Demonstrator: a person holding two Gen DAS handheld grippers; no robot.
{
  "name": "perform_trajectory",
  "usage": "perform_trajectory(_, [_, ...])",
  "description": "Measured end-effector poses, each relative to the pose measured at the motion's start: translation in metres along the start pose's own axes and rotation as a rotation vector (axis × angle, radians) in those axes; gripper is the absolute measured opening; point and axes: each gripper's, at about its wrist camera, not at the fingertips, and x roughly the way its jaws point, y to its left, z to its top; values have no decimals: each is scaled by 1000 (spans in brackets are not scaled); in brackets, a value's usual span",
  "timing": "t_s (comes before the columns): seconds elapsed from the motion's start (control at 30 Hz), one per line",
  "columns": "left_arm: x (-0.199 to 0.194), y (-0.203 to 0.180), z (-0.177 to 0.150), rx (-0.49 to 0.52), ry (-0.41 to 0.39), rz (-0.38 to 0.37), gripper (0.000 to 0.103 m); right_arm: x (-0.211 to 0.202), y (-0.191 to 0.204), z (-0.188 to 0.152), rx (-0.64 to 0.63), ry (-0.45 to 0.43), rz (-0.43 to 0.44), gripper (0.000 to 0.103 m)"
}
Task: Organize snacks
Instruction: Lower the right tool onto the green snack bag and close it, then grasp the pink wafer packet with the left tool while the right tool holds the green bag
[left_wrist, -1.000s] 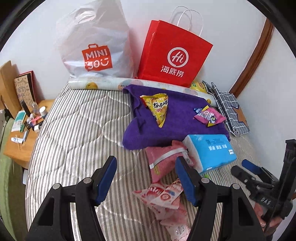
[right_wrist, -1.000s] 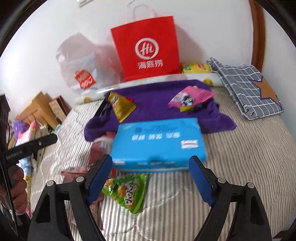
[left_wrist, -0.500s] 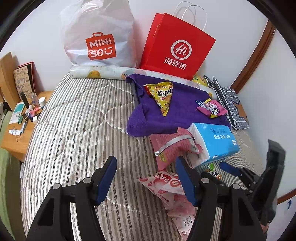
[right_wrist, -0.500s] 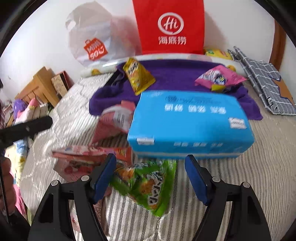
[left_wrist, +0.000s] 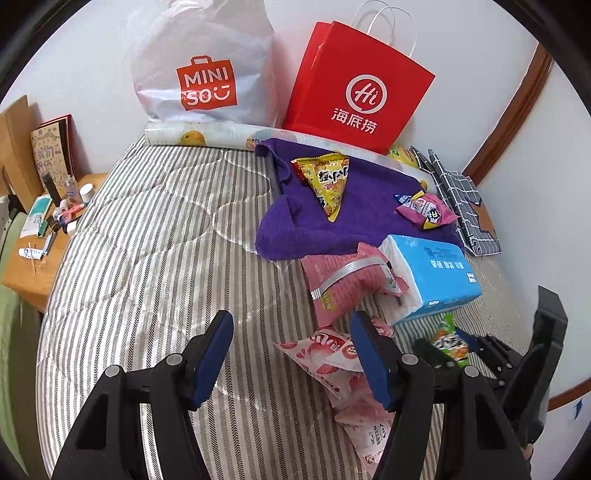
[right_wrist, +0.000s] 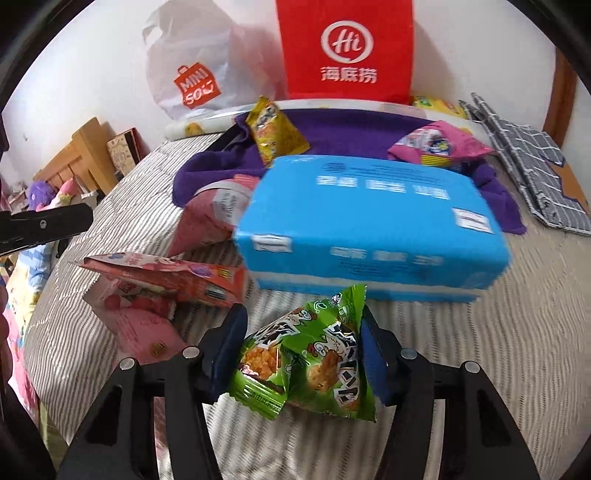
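Note:
A green snack packet (right_wrist: 306, 365) lies on the striped mattress (left_wrist: 147, 258), just in front of a blue tissue pack (right_wrist: 369, 221). My right gripper (right_wrist: 301, 332) is closing on it; both blue pads touch the crumpled packet. In the left wrist view that gripper (left_wrist: 447, 343) sits at the lower right with the green packet (left_wrist: 452, 338). My left gripper (left_wrist: 290, 332) hovers open over bare mattress, with nothing between its fingers. Pink-and-white packets (left_wrist: 332, 354) lie beside its right finger. A yellow packet (left_wrist: 327, 181) and a magenta packet (left_wrist: 424, 210) rest on a purple towel (left_wrist: 369, 229).
A red paper bag (left_wrist: 354, 96) and a white plastic bag (left_wrist: 207, 74) stand against the far wall. A pink pouch (left_wrist: 347, 280) leans on the tissue pack. Grey checked cloth (left_wrist: 461, 199) lies far right. A wooden bedside table (left_wrist: 37, 258) with small items is left.
My right gripper has come down and forward over the green packet, and its jaws have narrowed onto it. The left gripper has stayed nearly where it was.

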Motion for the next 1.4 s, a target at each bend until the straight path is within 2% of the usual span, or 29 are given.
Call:
perform_trajectory(0.2, [-2,-8,-7,14,-3,-38,64,-21,-34,-11,30,-28,-77,58])
perform_trajectory(0.37, [0,-18,-13,20,4,-64,70,-28,-63,-19,58,-33,-143,58])
perform_trajectory(0.63, [14,-32,-44,33,78,-53,71,-23,-86,-27,85,-37,-125,59])
perform_trajectory(0.87, [17,-39,-69,26,112,-48,71,-22,-88,-22,38,-54,-142,59])
perform_trajectory(0.97, [23,-47,-79,36,130,-41,71,-19,-92,-21,36,-68,-154,59])
perform_trajectory(1.1, [26,-62,-87,77,92,25,71,-17,-96,-22,41,-69,-130,59])
perform_trajectory(1.23, [27,-74,-94,108,54,76,69,-14,-93,-23,29,-60,-146,59])
perform_trajectory(1.3, [26,-77,-97,132,35,106,62,-14,-91,-23,18,-59,-156,59])
perform_trajectory(1.37, [25,-78,-99,149,23,127,46,-14,-91,-24,13,-62,-161,59])
perform_trajectory(1.4, [24,-77,-99,158,19,134,42,-15,-91,-24,13,-62,-162,59])
